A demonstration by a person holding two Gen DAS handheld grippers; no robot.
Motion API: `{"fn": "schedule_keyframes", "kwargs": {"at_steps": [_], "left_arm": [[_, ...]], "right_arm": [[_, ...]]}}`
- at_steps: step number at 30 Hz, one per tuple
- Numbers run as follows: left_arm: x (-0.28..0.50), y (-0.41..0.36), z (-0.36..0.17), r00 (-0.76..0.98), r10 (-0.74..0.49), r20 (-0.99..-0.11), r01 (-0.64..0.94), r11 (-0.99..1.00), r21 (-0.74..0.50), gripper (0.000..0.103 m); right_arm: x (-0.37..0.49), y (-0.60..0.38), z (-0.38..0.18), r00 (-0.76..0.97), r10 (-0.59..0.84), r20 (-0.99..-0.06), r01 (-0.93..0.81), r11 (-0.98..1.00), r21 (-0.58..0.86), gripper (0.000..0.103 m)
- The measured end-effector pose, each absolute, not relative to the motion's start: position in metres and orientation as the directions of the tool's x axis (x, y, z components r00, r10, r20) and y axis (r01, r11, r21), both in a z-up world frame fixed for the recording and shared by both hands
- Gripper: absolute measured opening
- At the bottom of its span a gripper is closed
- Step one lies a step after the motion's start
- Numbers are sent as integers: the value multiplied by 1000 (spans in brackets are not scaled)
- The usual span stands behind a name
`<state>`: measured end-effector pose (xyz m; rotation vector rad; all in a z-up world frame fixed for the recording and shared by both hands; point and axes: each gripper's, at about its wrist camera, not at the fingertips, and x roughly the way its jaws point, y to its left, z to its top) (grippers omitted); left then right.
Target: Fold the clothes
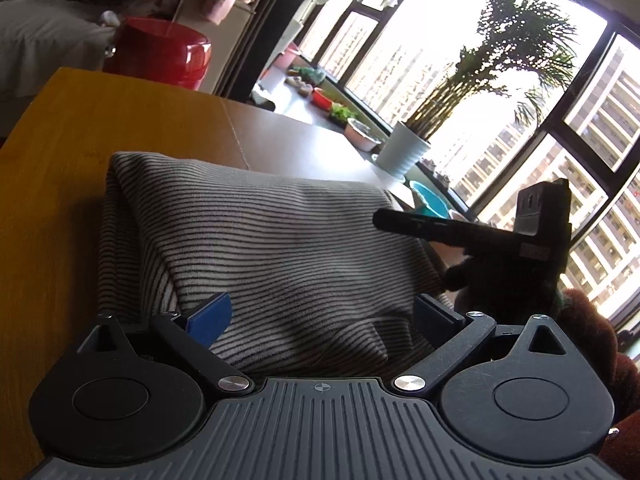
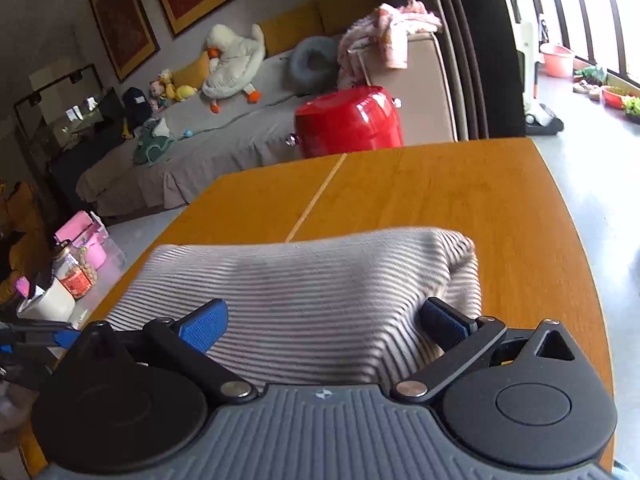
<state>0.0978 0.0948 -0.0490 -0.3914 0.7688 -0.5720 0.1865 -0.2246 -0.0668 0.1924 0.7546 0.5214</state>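
Folding striped garment on table: left gripper and right gripper spread wide over garment's near edge, gripping nothing; pinch both corners evenly.

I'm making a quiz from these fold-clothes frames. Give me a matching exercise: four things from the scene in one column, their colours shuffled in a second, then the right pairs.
Things
1. Garment on the table
2. Round stool beside the sofa
3. Plant pot by the window
4. Pads on the right tool's fingers

Colours
A. White
B. Blue
C. Grey with dark stripes
D. Red

Pairs: 1-C, 2-D, 3-A, 4-B
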Motion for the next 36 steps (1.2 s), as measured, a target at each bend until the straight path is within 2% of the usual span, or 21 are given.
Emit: {"fn": "schedule_keyframes", "kwargs": {"at_steps": [4,13,16,20,26,29,36], "left_arm": [[94,95,-53,528,-659,-535,335,741,-582,100],[101,90,-67,508,-656,-559,311,744,-591,100],[103,89,-67,510,-652,-561,316,748,-583,101],[114,96,-68,530,-641,-555,295,753,-588,101],[147,100,-69,554,-621,-554,273,765,-584,101],[167,91,-68,562,-611,-558,288,776,-560,101],[211,73,-65,598,-546,-586,270,826,-495,101]], "right_arm": [[173,-238,-69,619,535,-574,-371,844,386,103],[183,-208,-18,682,549,-483,-530,826,191,103],[208,-193,-24,629,575,-523,-552,804,220,103],[225,-188,-55,599,535,-596,-527,824,209,103],[195,-207,-63,632,516,-579,-490,844,217,103],[172,-209,-65,653,473,-591,-479,863,161,103],[121,-193,-62,587,517,-623,-559,815,150,103]]}}
